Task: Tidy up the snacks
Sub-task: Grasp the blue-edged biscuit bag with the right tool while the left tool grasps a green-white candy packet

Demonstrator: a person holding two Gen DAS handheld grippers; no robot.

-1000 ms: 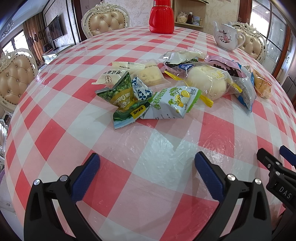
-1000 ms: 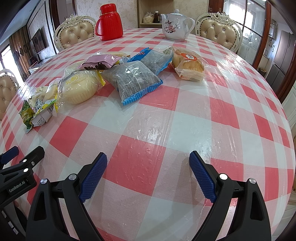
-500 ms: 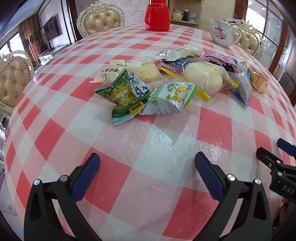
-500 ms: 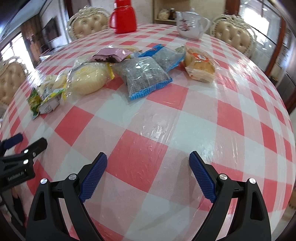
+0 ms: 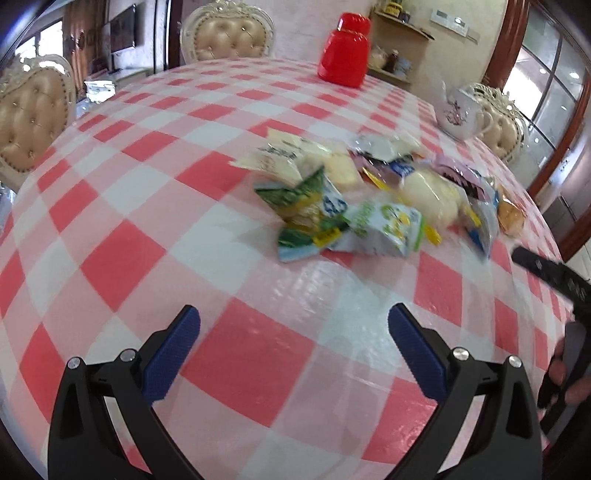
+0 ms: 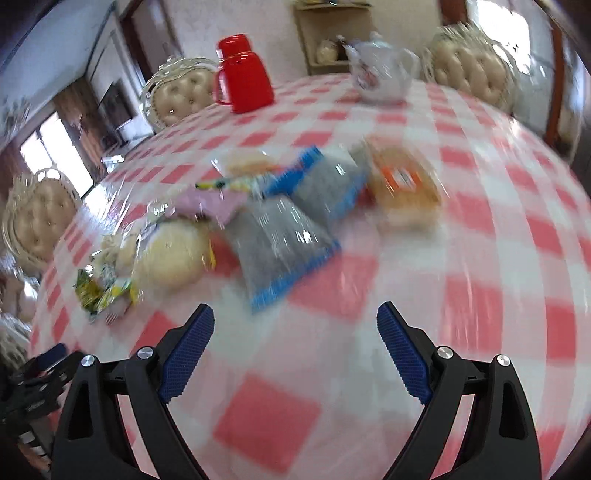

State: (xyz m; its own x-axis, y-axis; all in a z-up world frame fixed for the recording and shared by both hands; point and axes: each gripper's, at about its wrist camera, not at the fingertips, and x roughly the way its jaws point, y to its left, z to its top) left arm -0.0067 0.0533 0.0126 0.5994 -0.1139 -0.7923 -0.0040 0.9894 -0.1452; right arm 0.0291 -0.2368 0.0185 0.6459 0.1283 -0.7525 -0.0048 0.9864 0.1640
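Both of my grippers hang over the near part of the checked tablecloth (image 5: pixel 122 254), short of the snack pile (image 5: pixel 369 199), which is my landmark here. My left gripper (image 5: pixel 293 345) has its blue fingers (image 5: pixel 173 354) spread wide with nothing between them, only red and white squares below. My right gripper (image 6: pixel 295 341) is likewise released, its fingers (image 6: pixel 402 354) well apart and holding nothing; that view is smeared with blur. The pile sits near the middle of the table. On its near left edge lies a green packet (image 5: pixel 303 199), touching a pale green-and-yellow packet (image 5: pixel 384 229) just to its right. Behind those rests a round pale bun in clear wrap (image 5: pixel 432 195). From the right wrist view, the near side of the pile is a grey packet with blue edges (image 6: pixel 280 243), and on its right side an orange-labelled bread pack (image 6: pixel 402 188). Well beyond the pile stand a red jug (image 5: pixel 343 50) and a white teapot (image 5: pixel 460 112). Padded chairs (image 5: pixel 229 35) ring the table behind them.
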